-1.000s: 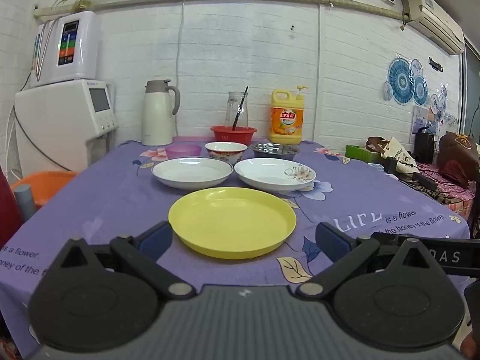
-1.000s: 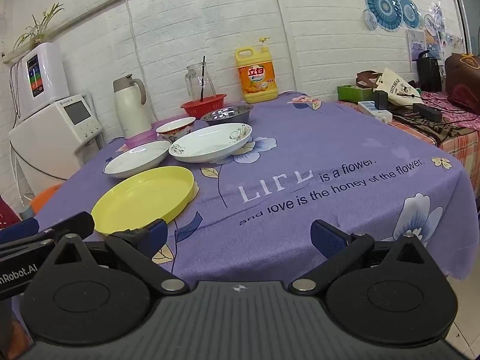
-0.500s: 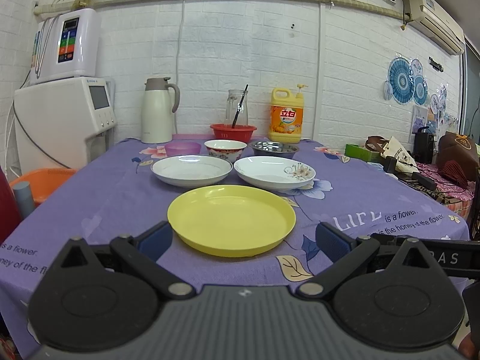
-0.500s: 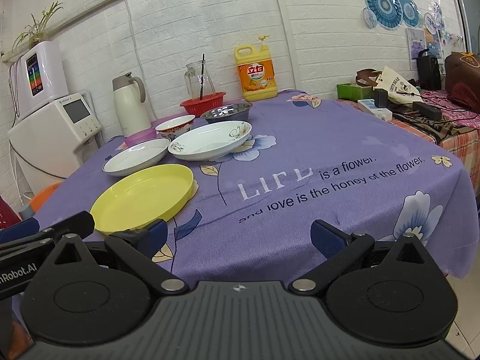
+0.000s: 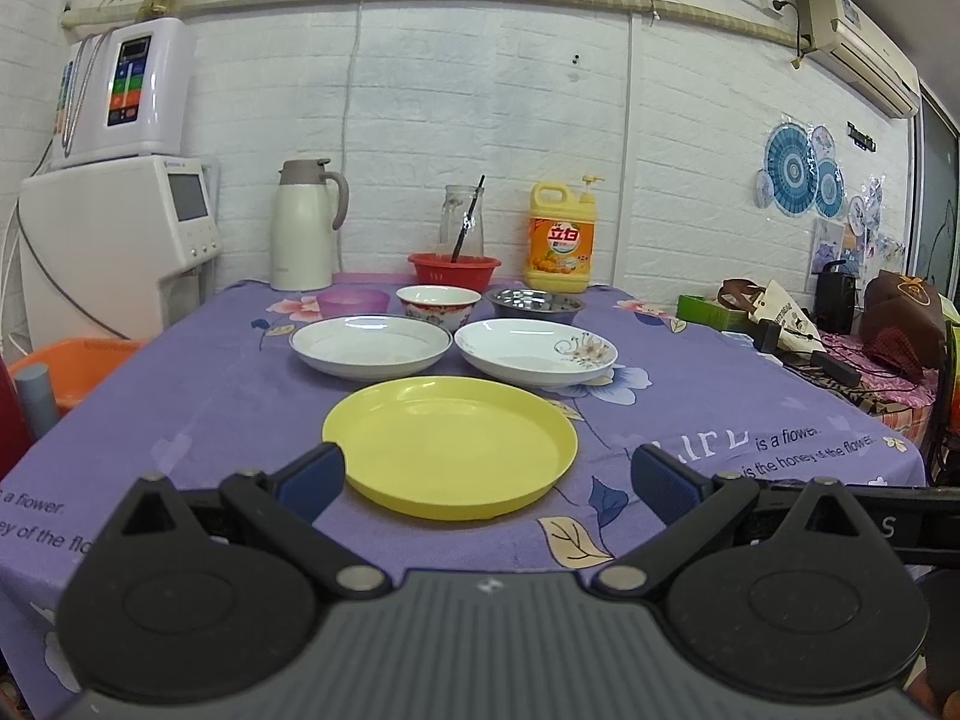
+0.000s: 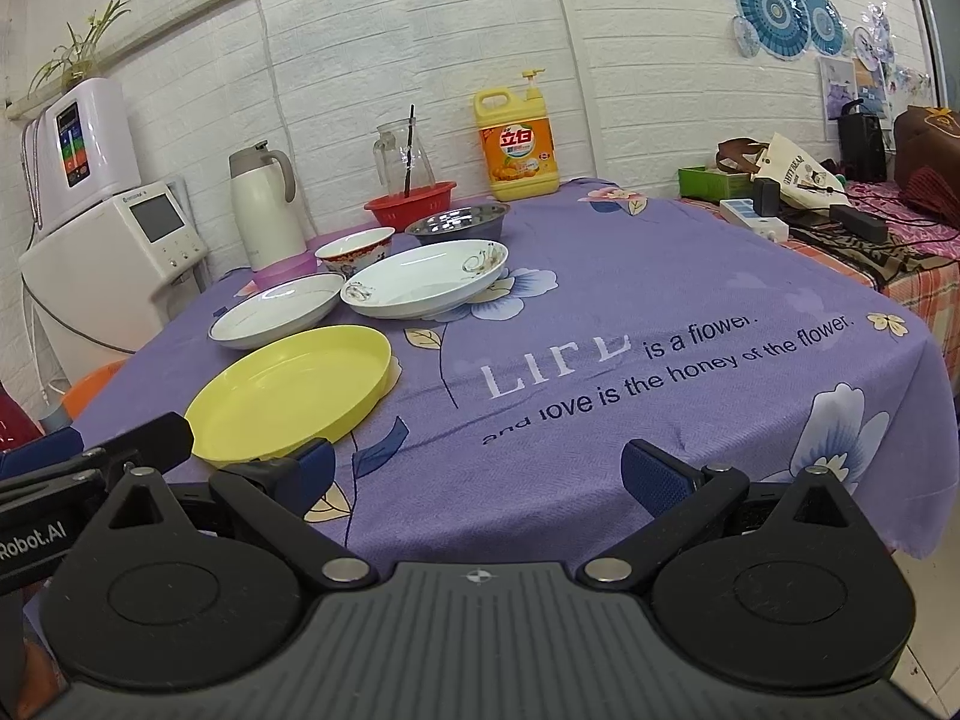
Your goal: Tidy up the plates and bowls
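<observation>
With nothing yet stacked, the left gripper (image 5: 486, 480) and right gripper (image 6: 477, 474) are hovering wide-jawed and empty before 3 plates, from white plate (image 5: 370, 347) to yellow plate (image 5: 450, 443) to floral plate (image 5: 535, 351), with 3 bowls sitting behind them.

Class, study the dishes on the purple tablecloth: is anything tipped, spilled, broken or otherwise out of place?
Nothing stands out. The yellow plate, the two white plates and the bowls behind them all sit upright and look empty, with no visible spills or cracks. Both grippers are open, off the dishes.
</observation>
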The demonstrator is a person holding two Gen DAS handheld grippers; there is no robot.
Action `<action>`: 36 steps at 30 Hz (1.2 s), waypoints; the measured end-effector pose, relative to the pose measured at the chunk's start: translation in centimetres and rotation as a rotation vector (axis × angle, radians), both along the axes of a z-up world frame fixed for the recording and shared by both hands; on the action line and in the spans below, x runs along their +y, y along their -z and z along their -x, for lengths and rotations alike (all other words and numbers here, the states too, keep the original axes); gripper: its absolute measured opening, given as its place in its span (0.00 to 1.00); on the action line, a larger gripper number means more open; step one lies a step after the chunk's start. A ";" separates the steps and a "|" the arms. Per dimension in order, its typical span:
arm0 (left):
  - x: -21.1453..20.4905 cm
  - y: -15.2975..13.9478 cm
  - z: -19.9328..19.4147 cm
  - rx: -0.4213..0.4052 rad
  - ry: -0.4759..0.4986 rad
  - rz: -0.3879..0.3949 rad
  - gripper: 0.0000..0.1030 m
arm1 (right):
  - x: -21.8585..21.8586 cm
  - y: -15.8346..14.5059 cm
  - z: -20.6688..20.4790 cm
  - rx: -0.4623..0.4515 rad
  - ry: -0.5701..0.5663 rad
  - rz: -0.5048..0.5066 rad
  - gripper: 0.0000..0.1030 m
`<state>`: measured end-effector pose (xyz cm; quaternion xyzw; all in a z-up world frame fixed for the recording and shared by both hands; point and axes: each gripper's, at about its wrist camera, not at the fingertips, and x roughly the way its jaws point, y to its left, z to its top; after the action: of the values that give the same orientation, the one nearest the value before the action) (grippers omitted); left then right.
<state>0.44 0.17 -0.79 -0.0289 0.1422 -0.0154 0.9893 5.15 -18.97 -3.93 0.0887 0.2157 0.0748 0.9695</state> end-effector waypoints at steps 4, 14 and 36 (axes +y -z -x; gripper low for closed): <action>0.1 -0.2 0.1 -0.002 0.012 0.004 0.98 | 0.0 0.0 0.0 0.000 0.000 0.000 1.00; 0.1 -0.4 0.3 -0.016 0.029 0.002 0.98 | 0.1 -0.1 -0.1 0.002 0.001 0.002 1.00; 0.5 -0.4 0.1 -0.005 0.042 0.013 0.98 | 0.2 0.1 -0.2 0.018 -0.004 0.002 1.00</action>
<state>0.32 0.63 -0.41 -0.0324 0.1401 -0.0370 0.9889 5.32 -18.74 -4.01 0.0880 0.2249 0.0759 0.9674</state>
